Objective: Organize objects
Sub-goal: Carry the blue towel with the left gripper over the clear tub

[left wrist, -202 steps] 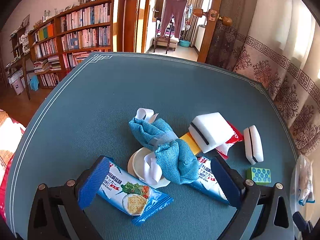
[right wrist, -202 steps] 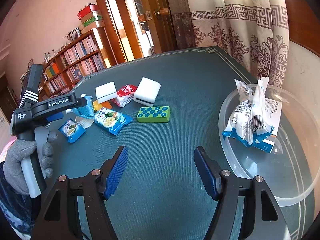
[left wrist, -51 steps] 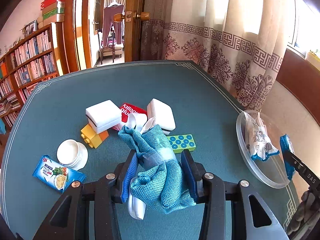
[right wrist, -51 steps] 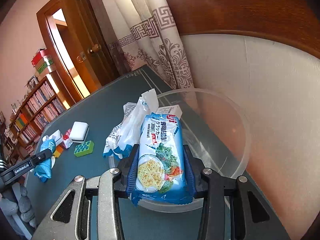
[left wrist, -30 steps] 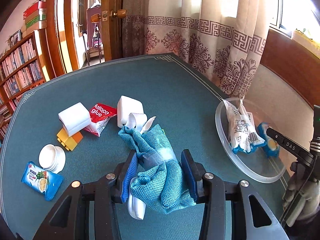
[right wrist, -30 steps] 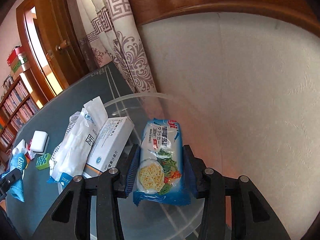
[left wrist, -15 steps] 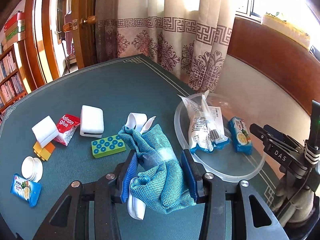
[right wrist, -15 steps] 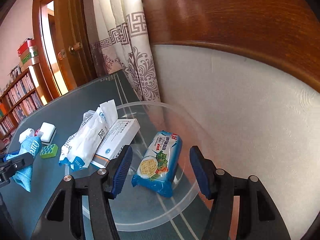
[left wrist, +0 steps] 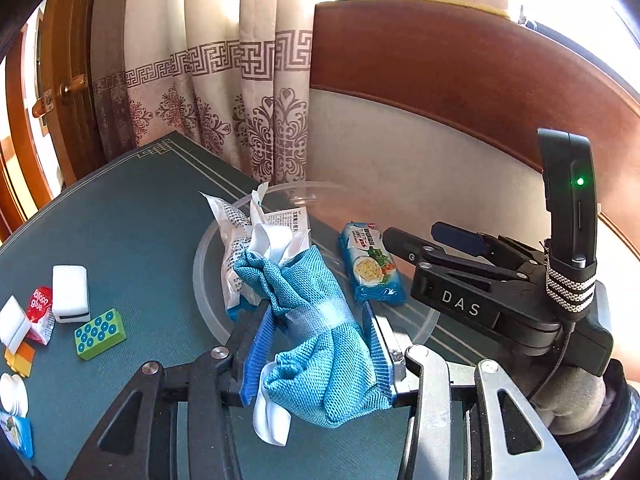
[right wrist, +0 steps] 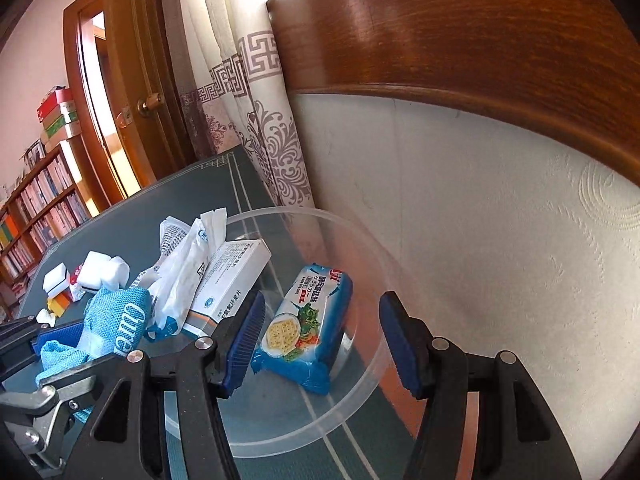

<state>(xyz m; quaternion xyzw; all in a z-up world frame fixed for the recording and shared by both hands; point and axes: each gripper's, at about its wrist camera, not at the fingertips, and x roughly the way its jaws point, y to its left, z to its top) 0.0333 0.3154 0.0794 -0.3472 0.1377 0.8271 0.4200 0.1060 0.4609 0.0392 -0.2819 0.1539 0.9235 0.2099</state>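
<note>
My left gripper (left wrist: 314, 354) is shut on a rolled blue mesh cloth (left wrist: 316, 332) with a white tag, held above the near rim of the clear plastic bowl (left wrist: 200, 276). The cloth also shows in the right wrist view (right wrist: 116, 320). My right gripper (right wrist: 322, 346) is open and empty, just above the bowl (right wrist: 360, 248). A blue cracker packet (right wrist: 306, 322) lies in the bowl between its fingers. A white medicine box (right wrist: 232, 276) and a white bag (right wrist: 180, 276) lie in the bowl too.
On the green table (left wrist: 120, 208) at left lie a green studded block (left wrist: 100, 333), white sponges (left wrist: 70, 293), a red glue packet (left wrist: 40, 312), a yellow brick (left wrist: 20, 360), a white cup (left wrist: 12, 394) and another cracker packet (left wrist: 16, 436). The wall and curtain stand close behind the bowl.
My right gripper has let go of the cracker packet in the bowl and drawn back slightly, open. My left gripper has carried the blue cloth right, up to the bowl.
</note>
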